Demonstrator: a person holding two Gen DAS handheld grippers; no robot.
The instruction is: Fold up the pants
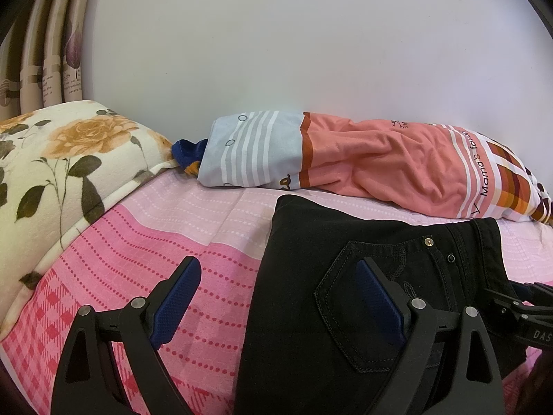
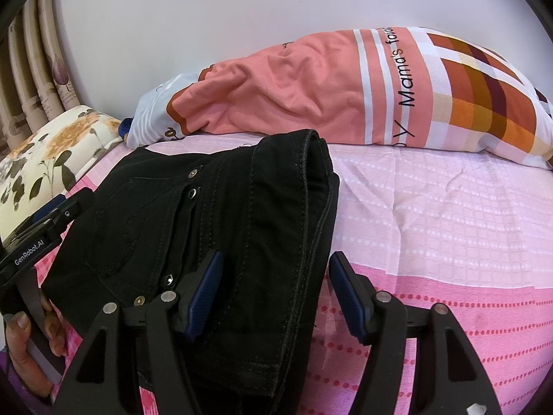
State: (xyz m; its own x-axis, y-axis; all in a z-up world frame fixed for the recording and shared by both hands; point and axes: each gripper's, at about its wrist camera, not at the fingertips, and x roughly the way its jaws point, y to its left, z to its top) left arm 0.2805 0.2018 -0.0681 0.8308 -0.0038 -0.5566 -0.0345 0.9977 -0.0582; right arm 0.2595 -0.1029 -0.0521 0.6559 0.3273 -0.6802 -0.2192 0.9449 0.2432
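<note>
Black folded pants (image 1: pixel 345 242) lie on the pink bedsheet (image 1: pixel 155 242), back pocket and rivets facing up. My left gripper (image 1: pixel 276 266) is open wide over the pants' left edge, one finger above the sheet and the other above the pocket. In the right wrist view the pants (image 2: pixel 224 207) show their thick stitched waistband edge. My right gripper (image 2: pixel 276 259) is open astride that edge. Its left pad (image 2: pixel 204 294) rests over the cloth and its right pad (image 2: pixel 345 294) stands just beside it, above the sheet. Neither pair of pads presses the fabric.
A floral pillow (image 1: pixel 62 173) sits at the left and a salmon and plaid pillow (image 1: pixel 380 166) lies along the white wall behind the pants. Curtains (image 1: pixel 41 52) hang at the far left. A hand (image 2: pixel 20 339) holds the left gripper body (image 2: pixel 34 242).
</note>
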